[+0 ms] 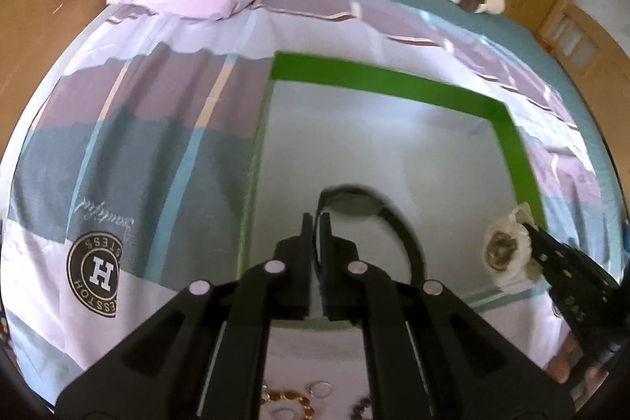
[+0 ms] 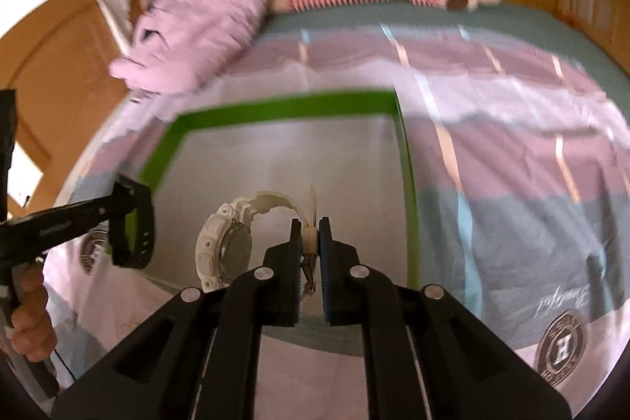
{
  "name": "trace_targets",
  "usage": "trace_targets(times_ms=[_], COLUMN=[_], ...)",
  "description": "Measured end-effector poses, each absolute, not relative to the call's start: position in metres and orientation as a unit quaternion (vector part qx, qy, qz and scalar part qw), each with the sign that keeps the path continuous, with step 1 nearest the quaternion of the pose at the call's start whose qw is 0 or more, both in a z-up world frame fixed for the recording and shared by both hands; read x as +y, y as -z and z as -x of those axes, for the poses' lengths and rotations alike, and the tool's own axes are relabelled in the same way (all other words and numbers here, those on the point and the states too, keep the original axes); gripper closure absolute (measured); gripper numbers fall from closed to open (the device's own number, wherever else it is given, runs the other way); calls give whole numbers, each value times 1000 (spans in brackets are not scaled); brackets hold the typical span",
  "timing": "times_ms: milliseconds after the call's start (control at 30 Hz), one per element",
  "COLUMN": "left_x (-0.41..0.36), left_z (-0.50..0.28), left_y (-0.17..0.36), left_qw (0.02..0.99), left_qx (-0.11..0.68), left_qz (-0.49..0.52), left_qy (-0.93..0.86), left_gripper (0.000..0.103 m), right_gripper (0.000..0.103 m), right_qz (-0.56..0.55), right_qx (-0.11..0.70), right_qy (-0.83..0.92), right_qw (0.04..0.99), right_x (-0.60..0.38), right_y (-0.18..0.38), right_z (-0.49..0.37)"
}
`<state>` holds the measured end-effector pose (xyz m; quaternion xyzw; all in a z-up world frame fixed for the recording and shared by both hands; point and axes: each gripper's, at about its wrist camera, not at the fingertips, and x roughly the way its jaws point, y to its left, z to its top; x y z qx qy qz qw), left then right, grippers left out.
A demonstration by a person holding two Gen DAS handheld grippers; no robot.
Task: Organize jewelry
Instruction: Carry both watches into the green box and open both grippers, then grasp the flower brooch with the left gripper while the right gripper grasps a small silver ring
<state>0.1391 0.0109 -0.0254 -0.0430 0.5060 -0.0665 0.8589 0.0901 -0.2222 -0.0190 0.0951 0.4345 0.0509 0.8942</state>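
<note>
Fingers of the left gripper [image 1: 315, 223] were seen from the left wrist clamped on the strap of a black watch [image 1: 354, 204], which was carried above the green-rimmed tray [image 1: 378, 81] laid on the striped bedspread [image 1: 138, 128]. Its strap was arched away to the right, with the dial facing roughly up and away from the camera. At the right edge the white watch [image 1: 506, 250] was shown, held over the tray's near right corner. Loose beaded pieces [image 1: 289, 402] were left on the bedspread at the bottom, not yet put away.

From the right wrist, the right gripper [image 2: 309, 229] was seen closed on the strap of the white watch [image 2: 224, 247], near its buckle. The watch was hung on edge over the grey tray floor [image 2: 283, 160], its dial turned toward the right and its strap curved back to the pads, so that its long axis ran across the view. The black watch [image 2: 136, 227] was held at the left, above the tray's near left corner.

The task was judged barely begun: the tray was shown bare, both watches were aloft, neither set down
</note>
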Motion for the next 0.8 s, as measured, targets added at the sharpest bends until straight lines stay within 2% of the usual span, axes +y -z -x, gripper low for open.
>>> trace_targets(times_ms=[67, 167, 200, 233, 267, 300, 367, 400, 433, 533, 700, 800], left_x=[14, 17, 17, 16, 16, 15, 13, 12, 12, 20, 37, 40], left_z=[-140, -135, -133, -130, -124, -119, -106, -98, -90, -70, -46, -50], left_y=[25, 10, 3, -3, -10, -16, -23, -24, -22, -4, 44, 51], left_qw=[858, 866, 869, 871, 873, 874, 876, 875, 872, 855, 820, 812], left_qx=[506, 493, 488, 484, 479, 476, 473, 475, 483, 513, 567, 578], left_qz=[49, 51, 52, 52, 51, 50, 35, 22, 6, -29, -68, -71], left_qy=[65, 68, 70, 73, 77, 81, 89, 84, 76, 70, 51, 47], left_gripper=[100, 96, 90, 86, 78, 76, 76, 76, 76, 73, 72, 72], right_gripper=[94, 81, 77, 76, 76, 76, 69, 61, 60, 60, 60, 60], right_qz=[-100, -96, -95, -95, -98, -102, -112, -114, -114, -103, -2, -2], right_qx=[437, 425, 419, 414, 410, 409, 406, 405, 407, 432, 502, 511], right_qy=[-51, -50, -49, -50, -55, -61, -73, -77, -84, -123, -130, -130], right_qw=[892, 899, 902, 904, 905, 905, 904, 904, 902, 888, 855, 850], right_x=[-223, -220, -220, -219, -219, -220, -221, -220, -219, -212, -188, -183], right_y=[21, 8, 4, -4, -11, -16, -30, -34, -38, -31, 17, 25], right_z=[-90, -84, -81, -78, -75, -72, -62, -57, -50, -29, -9, -9])
